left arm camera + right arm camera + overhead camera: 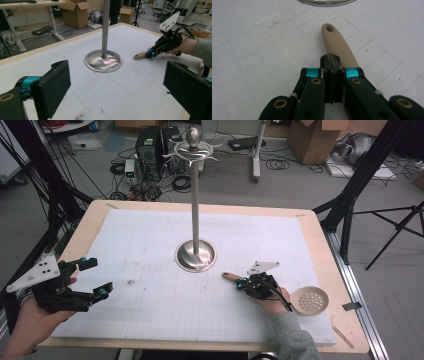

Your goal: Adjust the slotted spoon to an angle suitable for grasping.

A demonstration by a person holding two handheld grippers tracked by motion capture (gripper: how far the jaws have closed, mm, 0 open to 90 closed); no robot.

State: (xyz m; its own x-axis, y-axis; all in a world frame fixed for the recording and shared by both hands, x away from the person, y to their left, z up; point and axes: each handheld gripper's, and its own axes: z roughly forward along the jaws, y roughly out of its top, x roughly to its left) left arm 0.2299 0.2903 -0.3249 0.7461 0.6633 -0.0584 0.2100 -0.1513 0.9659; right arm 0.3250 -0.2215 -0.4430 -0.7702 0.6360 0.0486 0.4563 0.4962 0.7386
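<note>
White gridded mat [150, 320] | right tongs [243, 284] closed flat atop skimmer handle [337, 42] (nothing clamped) | left tongs [95, 277] wide open, empty

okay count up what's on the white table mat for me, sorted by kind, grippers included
Utensil stands: 1, the metal stand
Slotted spoons: 1, the wooden-handled skimmer
Grippers: 2, the left gripper, open, and the right gripper, jaws together over the skimmer's handle
Total: 4
</note>
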